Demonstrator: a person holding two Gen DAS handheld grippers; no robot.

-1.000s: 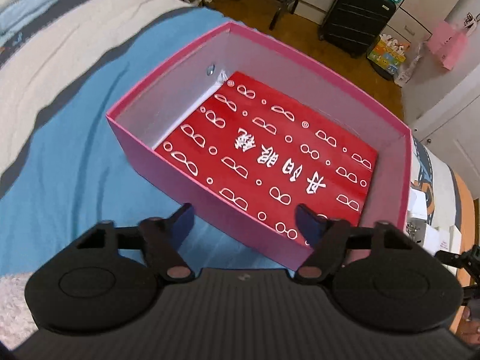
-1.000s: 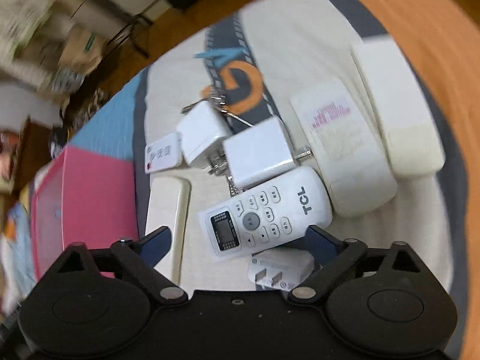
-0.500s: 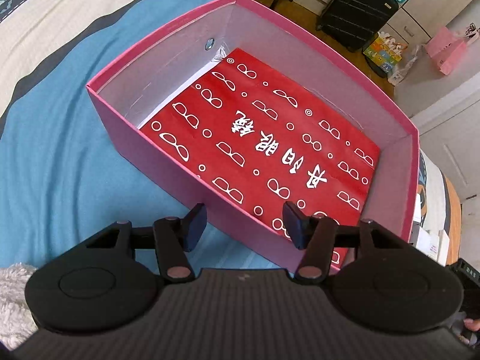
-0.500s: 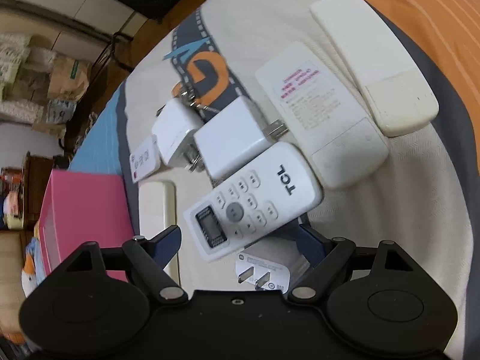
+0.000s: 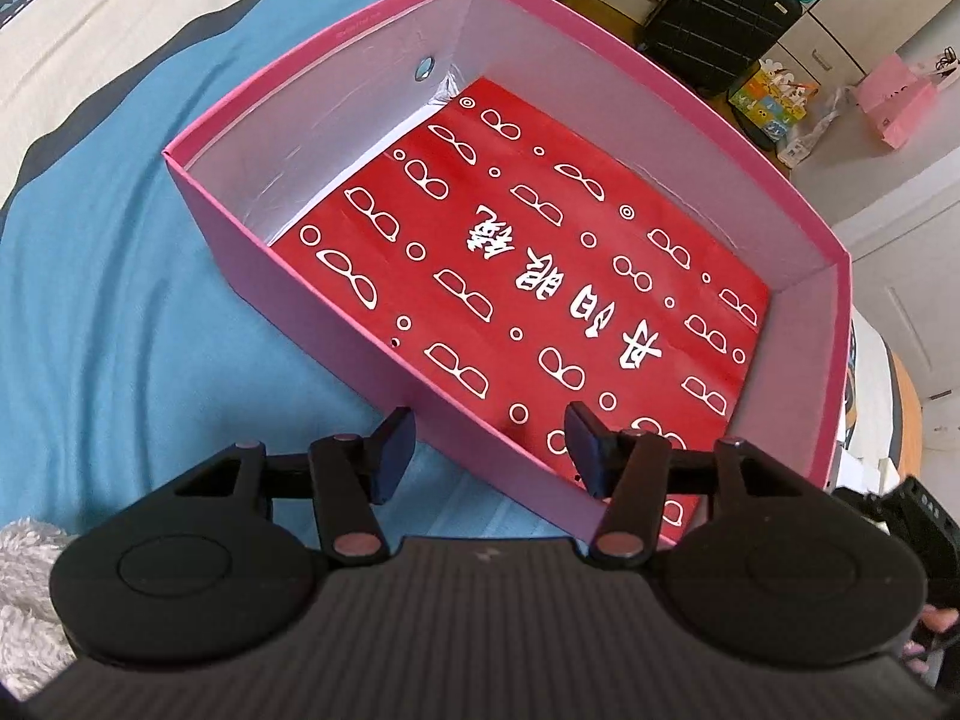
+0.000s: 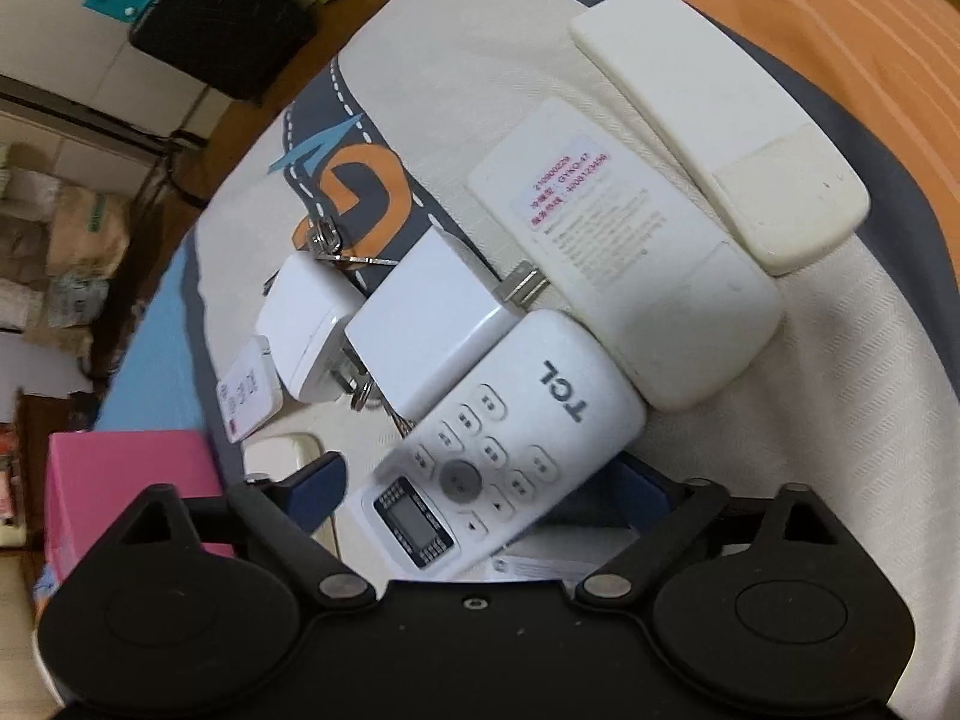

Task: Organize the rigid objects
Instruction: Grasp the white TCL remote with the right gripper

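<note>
In the left wrist view a pink box (image 5: 312, 276) with a red, glasses-patterned floor (image 5: 540, 276) lies open on the blue bedding. My left gripper (image 5: 489, 450) hangs over its near wall, one finger outside and one inside. The jaws are open and no pad touches the wall. In the right wrist view a white TCL remote (image 6: 498, 456) lies between the fingers of my right gripper (image 6: 480, 480). Its jaws are opening and the pads stand clear of the remote. Under the remote's end lies a white plug adapter (image 6: 558, 564).
Around the TCL remote lie two white chargers (image 6: 429, 324) (image 6: 306, 330), keys (image 6: 324, 240), a face-down white remote (image 6: 624, 276), a cream remote (image 6: 720, 138), a small white remote (image 6: 249, 390) and another cream one (image 6: 282, 450). The pink box (image 6: 120, 480) sits to the left. A black suitcase (image 5: 720, 12) stands on the floor.
My left gripper sank toward the box's near wall and its jaws narrowed. My right gripper rolled and closed in over the TCL remote, which now lies between its fingers.
</note>
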